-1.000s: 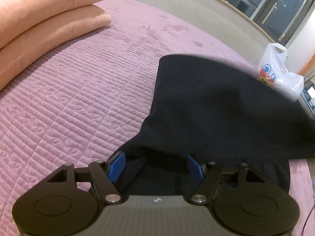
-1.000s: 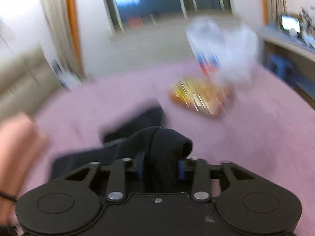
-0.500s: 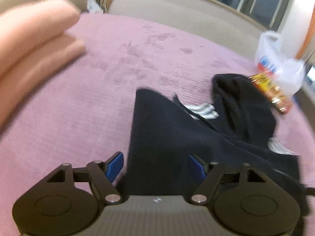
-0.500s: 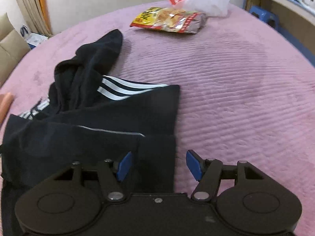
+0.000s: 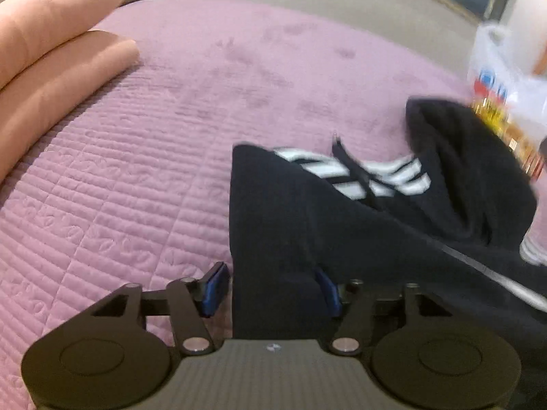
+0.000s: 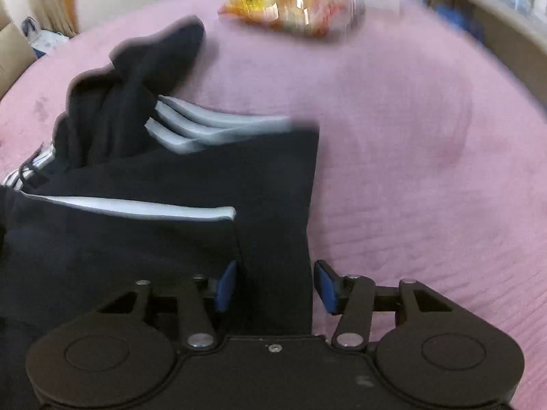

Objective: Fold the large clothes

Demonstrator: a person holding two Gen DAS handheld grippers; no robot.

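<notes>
A black garment with white stripes [image 5: 307,222] lies folded on the pink quilted bedcover [image 5: 136,171]. My left gripper [image 5: 270,288] straddles its near left edge. Its jaws are closing, and the left pad still stands off the cloth over bare quilt. In the right wrist view the same garment [image 6: 171,239] fills the left half. My right gripper [image 6: 275,285] straddles its near right corner with its jaws closing, and a gap shows between the cloth edge and the right pad. Neither gripper pinches the cloth.
Folded peach bedding [image 5: 51,51] is stacked at the far left. A yellow-red snack bag [image 6: 290,13] and a white plastic bag [image 5: 502,68] lie beyond the garment. Bare bedcover [image 6: 427,153] stretches to the right, with a bench or ledge past its edge.
A second ago both grippers held the black cloth up off the bed. It has come down and lies flat now, and both pairs of jaws stand apart around its near edge.
</notes>
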